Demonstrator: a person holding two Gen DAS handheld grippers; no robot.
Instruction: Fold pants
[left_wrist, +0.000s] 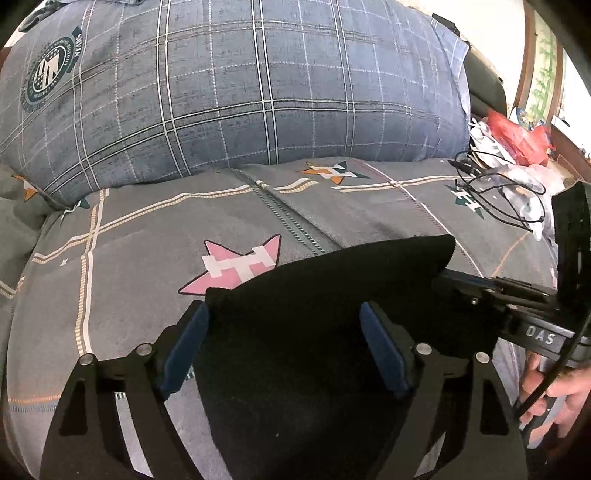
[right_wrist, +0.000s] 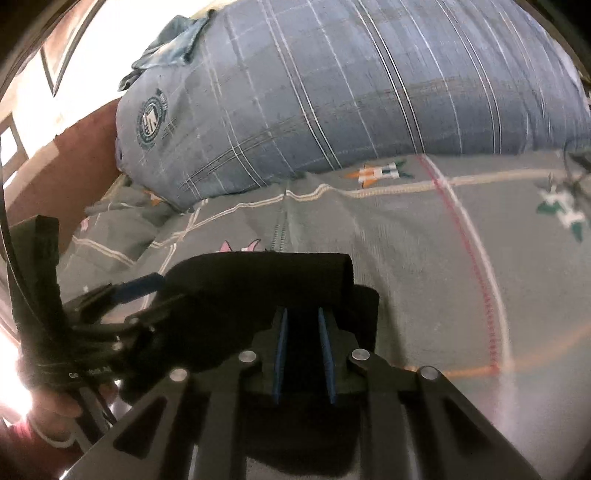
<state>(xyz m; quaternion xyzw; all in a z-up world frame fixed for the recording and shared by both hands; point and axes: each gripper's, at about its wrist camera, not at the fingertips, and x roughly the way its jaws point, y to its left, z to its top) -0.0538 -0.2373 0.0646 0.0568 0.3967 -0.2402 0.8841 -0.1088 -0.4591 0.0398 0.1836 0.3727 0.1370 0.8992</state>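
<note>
Here the black pants (left_wrist: 325, 332) lie bunched on the bed (left_wrist: 110, 258), on a grey sheet printed with stars, just in front of a large blue plaid pillow (left_wrist: 240, 85).

Left tool (left_wrist: 284, 354): jaws stand wide, the blue pads (left_wrist: 184, 347) on either side of the dark cloth. The fabric sits between them; neither pad visibly presses on it.

Right tool (right_wrist: 303, 354): jaws narrow, a small gap between the blue pads (right_wrist: 280, 354). Dark cloth fills that gap and spreads ahead of the tips, but whether the pads pinch it I cannot tell.

In the left view the right tool enters from the right edge, its tip at the pants' edge, a hand (left_wrist: 554, 391) on its handle. Black cable (left_wrist: 495, 199) and a red bag (left_wrist: 517, 133) sit at the bed's far right.
</note>
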